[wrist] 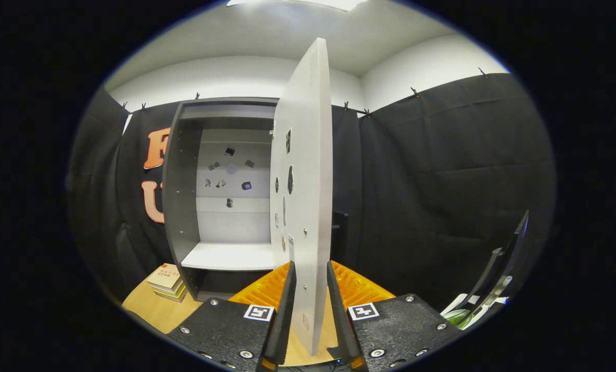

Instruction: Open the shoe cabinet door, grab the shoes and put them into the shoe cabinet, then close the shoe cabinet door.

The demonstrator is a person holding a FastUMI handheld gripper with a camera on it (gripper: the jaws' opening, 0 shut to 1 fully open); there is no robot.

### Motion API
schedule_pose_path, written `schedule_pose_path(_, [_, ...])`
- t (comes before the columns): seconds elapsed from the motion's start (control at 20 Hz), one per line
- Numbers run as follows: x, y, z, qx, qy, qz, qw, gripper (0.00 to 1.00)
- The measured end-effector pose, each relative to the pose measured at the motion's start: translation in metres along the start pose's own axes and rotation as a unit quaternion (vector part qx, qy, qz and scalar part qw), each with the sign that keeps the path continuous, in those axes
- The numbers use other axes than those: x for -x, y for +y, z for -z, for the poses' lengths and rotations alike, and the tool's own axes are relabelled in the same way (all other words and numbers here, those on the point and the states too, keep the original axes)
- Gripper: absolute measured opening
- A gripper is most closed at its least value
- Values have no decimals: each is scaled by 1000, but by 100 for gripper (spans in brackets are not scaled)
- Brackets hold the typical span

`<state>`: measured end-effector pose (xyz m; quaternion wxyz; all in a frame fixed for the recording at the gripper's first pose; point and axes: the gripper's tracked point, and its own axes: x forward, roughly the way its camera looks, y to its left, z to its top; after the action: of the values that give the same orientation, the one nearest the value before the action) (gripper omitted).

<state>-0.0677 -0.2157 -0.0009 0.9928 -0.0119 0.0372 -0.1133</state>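
My claw point(311, 305) was clenched on the free edge of the shoe cabinet door point(302, 181), one finger pressed to each face of the panel, which stood edge-on to me and swung wide open. Beyond the fingers and to the left of the door, the shoe cabinet point(184, 206) stood open on the wooden table point(153, 310), its pale shelf point(230, 257) bare, with a small stack of books point(167, 281) lying just beside its foot.

The shoe cabinet point(220, 206) stands open at the worktop's point(153, 310) far edge, its door point(308, 196) swung out edge-on between the gripper's point(311, 310) fingers, books point(167, 281) stacked at the cabinet's left foot.
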Motion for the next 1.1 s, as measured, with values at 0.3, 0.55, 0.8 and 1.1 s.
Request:
schedule_pose_path(0.3, [1,42,-7,4,-5,-38,999,39])
schedule_pose_path(0.55, [-4,88,1,2,-1,-78,997,40])
schedule_pose_path(0.8, [-10,132,25,-2,21,-114,993,40])
schedule_pose_path(1.1, [-20,181,71,-7,64,-153,986,42])
